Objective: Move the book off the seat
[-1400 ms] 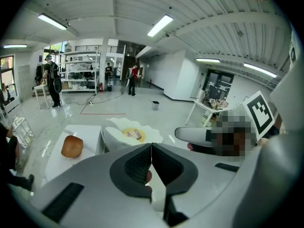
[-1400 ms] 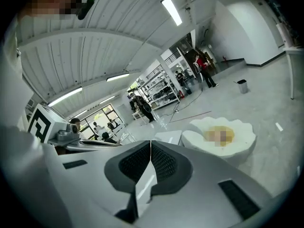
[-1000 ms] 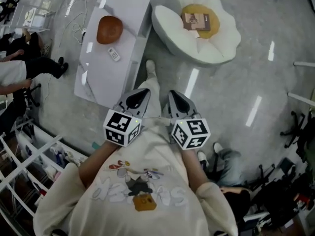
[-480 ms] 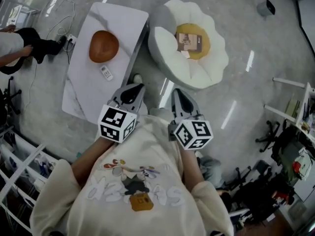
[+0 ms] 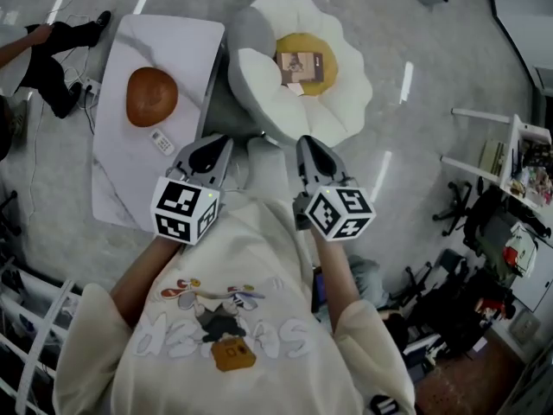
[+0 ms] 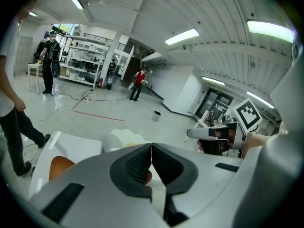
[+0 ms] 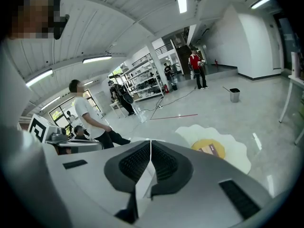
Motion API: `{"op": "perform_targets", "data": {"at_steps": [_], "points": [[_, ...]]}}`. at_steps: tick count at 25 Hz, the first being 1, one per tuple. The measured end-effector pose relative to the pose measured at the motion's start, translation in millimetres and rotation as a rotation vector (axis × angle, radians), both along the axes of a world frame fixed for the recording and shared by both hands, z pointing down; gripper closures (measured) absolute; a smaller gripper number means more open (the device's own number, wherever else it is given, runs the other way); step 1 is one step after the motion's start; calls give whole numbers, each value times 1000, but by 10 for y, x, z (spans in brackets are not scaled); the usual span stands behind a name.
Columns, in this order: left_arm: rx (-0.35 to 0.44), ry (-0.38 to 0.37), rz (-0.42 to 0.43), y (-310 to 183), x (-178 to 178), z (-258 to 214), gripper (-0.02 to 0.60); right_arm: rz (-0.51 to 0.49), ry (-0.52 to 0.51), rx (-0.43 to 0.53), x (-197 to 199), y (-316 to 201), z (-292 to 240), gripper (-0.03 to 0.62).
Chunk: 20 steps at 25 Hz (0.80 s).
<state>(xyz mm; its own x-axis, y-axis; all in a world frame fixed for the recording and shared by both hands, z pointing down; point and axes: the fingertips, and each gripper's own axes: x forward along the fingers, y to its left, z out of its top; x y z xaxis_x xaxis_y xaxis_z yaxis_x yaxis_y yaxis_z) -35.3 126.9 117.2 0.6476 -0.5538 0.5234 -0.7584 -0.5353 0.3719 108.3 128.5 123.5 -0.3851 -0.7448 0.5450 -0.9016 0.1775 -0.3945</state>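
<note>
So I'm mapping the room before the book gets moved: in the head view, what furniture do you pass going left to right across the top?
Table → seat, with the book at its middle → shelf.

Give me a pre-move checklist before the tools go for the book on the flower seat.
1. Book located: ok. The book lies flat on the yellow centre of the seat.
2. Book top free: ok. Nothing lies on it.
3. Left tool ready to grasp: not ok. Its jaws are together and empty.
4. Right tool ready to grasp: not ok. Its jaws are together and empty.
5. Tools at the book: not ok. Both are short of it and touch nothing.
6. Place to put it: probably ok. The white table beside the seat has bare surface.
</note>
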Motion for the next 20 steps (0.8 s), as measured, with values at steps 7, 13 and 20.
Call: {"op": "perform_targets", "data": {"at_steps": [7,13,20], "points": [[-64,-12,16,-31,187,223,569,1,0,-62,317,-210,318,582],[-130,-25,14,-344,500,507,569,-8,20,-118,739,-704,819,530],[-175,-42,-54,-1095,1113,1119,569,-58,-5,-191,1425,-1413,1697,398]]}}
